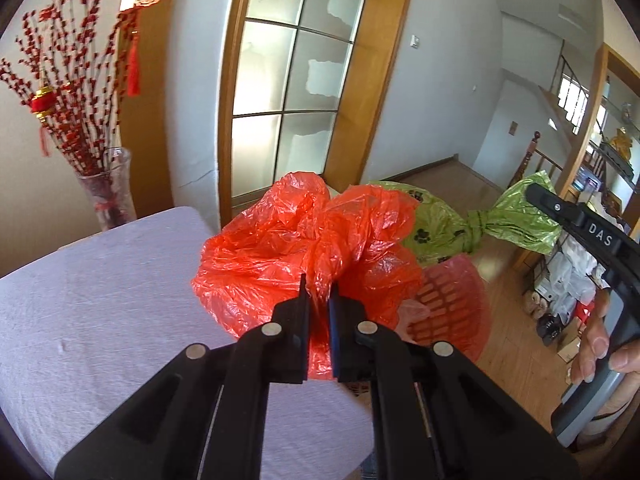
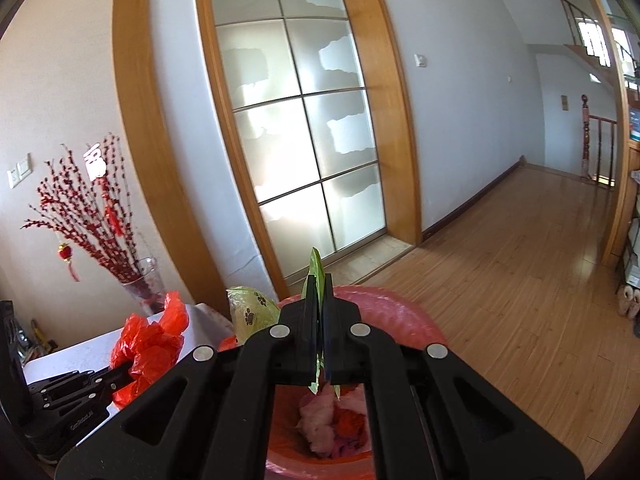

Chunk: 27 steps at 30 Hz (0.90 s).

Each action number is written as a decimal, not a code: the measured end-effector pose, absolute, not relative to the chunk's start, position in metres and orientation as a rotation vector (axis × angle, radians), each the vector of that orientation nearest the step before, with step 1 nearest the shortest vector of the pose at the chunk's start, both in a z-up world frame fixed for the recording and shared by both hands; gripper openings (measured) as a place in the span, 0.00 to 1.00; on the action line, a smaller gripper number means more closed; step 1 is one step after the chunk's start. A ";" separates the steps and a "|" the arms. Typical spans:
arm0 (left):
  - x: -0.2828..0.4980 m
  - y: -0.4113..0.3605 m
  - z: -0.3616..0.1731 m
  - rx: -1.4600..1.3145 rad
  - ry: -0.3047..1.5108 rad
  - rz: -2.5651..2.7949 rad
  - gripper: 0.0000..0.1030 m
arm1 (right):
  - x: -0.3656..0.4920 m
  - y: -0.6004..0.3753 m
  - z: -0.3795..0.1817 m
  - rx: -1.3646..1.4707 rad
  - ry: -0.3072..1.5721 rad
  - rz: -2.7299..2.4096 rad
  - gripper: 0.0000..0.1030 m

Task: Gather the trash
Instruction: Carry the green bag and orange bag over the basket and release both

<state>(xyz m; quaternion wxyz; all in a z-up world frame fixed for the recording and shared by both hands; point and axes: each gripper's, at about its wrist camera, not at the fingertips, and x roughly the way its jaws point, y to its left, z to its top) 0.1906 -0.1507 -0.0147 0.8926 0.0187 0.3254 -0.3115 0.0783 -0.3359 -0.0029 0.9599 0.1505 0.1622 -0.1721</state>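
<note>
Plastic first, left wrist view: my left hand-held gripper is clenched on a fold of the red bag, which bulges up ahead of the fingers, over the near edge of the white-clothed surface. Just right of it sits the green bag (paw prints, knotted neck), its tail reaching to the right hand-held gripper at the frame's right edge. A person's hand wraps that gripper's handle. Below both bags is the red lined bin, standing on the wood floor beside the surface. Vase with red branches at the far left corner of the surface.

Right wrist view: right hand-held gripper is pinched shut on a thin strip of the green bag; the bag's body hangs left of the fingers. Bin is directly underneath, with pale and red scraps inside. Left hand-held gripper shows low left, gripping the red bag over the surface.
</note>
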 end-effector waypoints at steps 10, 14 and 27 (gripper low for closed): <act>0.184 -0.205 -0.026 0.048 0.698 -0.740 0.08 | 0.069 -0.364 -0.010 0.315 0.308 -0.461 0.02; 0.186 -0.218 -0.031 0.043 0.706 -0.761 0.09 | 0.070 -0.372 -0.012 0.319 0.297 -0.481 0.02; 0.202 -0.241 -0.061 0.021 0.765 -0.753 0.38 | 0.084 -0.384 -0.030 0.340 0.332 -0.431 0.27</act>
